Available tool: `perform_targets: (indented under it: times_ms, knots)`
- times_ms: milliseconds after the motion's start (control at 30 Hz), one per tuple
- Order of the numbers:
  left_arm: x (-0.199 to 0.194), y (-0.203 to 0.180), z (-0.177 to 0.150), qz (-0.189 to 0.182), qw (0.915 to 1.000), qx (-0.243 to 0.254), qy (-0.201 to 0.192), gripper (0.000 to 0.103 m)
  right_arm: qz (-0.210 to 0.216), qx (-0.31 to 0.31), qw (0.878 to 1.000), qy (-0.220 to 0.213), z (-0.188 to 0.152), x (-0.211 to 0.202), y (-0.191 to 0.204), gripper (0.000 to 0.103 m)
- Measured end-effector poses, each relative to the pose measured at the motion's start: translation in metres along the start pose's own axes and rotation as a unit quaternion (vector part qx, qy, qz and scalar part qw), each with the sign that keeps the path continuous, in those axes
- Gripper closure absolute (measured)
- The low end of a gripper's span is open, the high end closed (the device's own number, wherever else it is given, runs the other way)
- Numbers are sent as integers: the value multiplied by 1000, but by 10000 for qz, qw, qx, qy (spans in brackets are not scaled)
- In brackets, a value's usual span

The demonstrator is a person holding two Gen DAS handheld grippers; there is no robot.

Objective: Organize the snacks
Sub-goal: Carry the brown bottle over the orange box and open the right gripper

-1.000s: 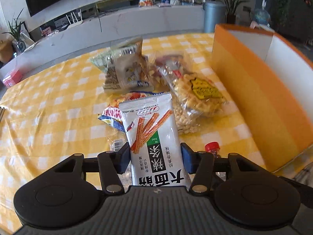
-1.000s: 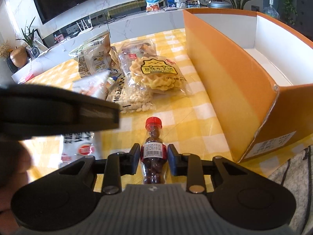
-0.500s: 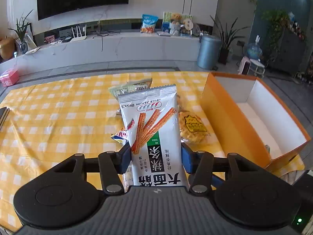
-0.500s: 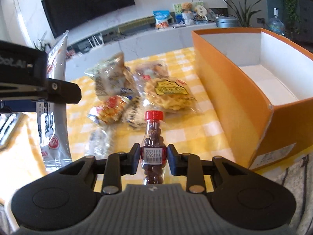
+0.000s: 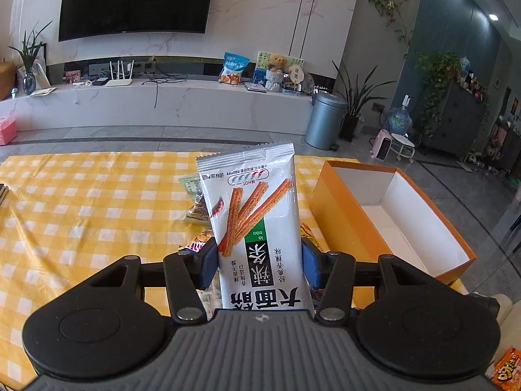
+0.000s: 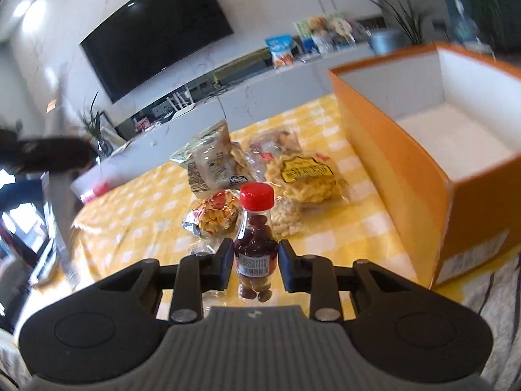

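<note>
My left gripper (image 5: 259, 262) is shut on a white spicy-stick snack packet (image 5: 257, 221) and holds it high above the yellow checked table (image 5: 81, 215). My right gripper (image 6: 255, 260) is shut on a small red-capped bottle of dark candies (image 6: 255, 224), lifted above the table. The open orange box (image 6: 433, 150) with a white inside stands to the right; it also shows in the left wrist view (image 5: 387, 218). Several snack bags (image 6: 257, 176) lie in a pile on the table left of the box. The left gripper shows blurred at the left edge of the right wrist view (image 6: 45, 153).
A TV wall and a long white cabinet (image 5: 156, 101) stand beyond the table. A grey bin (image 5: 325, 120) and plants are on the floor behind the box. An orange snack bag (image 5: 508, 371) lies at the lower right corner of the left wrist view.
Both grippers have risen from the table with their loads. The left one lifted the packet well above the pile; the right one lifted the bottle and now sees into the box.
</note>
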State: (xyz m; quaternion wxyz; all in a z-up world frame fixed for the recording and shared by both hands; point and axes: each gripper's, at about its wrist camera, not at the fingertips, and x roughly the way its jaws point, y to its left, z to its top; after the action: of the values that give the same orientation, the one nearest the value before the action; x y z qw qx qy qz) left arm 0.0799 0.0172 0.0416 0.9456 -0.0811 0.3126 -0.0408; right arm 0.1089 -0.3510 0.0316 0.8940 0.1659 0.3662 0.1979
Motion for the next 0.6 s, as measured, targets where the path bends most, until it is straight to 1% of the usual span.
perform_targets:
  times_ms: [100,233,267,333,400,467,533,600]
  knots:
    - [-4,8,1,-57,9999,-105,-76,44,95,155,9997,-141,5,-7,-3,75]
    - [-9,12,3,-188,9996,-176,-131,44,468,274,9972,-524,17,-30,-3,75]
    - [-11,15,4,-239,9994,-200,-148,44,480,279,9968,-573,23,-37,-3,75]
    - [-14,17,5,-311,9990,-232,-222,44,324,346,9971,-601,33,-52,-7,75]
    - [-16,16,7,-343,9988,-204,-291,44,335,483,9952,-788,43,-70,-17,75]
    - [-16,14,7,-384,9985,-194,-333,44,190,603,9933,-971,54,-86,-29,75]
    - [-14,11,7,-485,9981,-186,-330,44,-142,618,9905,-1224,65,-101,-40,75]
    - [-9,9,7,-586,9977,-204,-278,44,-590,559,9864,-1430,73,-114,-50,75]
